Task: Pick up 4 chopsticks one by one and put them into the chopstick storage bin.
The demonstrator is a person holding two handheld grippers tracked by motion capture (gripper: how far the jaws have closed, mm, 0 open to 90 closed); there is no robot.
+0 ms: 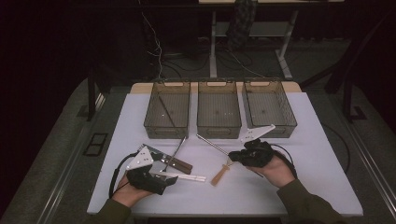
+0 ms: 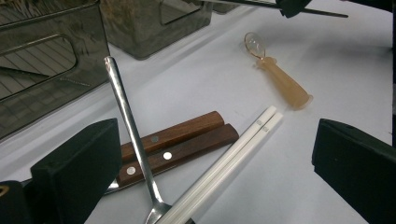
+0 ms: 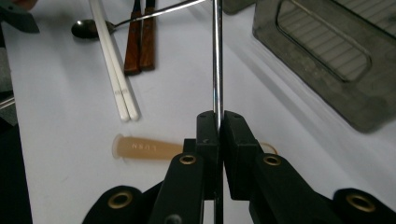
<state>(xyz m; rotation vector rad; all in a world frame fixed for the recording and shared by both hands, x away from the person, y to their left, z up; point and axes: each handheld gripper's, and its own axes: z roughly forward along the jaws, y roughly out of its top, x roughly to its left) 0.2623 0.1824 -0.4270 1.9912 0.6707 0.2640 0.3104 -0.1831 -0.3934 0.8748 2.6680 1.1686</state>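
Clutter first: white chopsticks point(image 2: 224, 161), two wood-handled knives point(image 2: 175, 144), a steel spoon point(image 2: 128, 121) and a small amber spoon point(image 2: 280, 79) lie before three mesh bins point(image 1: 218, 109). My right gripper point(image 3: 217, 122) has its jaws clamped on a thin, shiny metal rod point(image 3: 217, 56), raised above the table point(image 1: 299, 186). My left gripper point(image 1: 161, 179) hangs wide open over the chopsticks. My right gripper view alone shows lettering on the amber handle.
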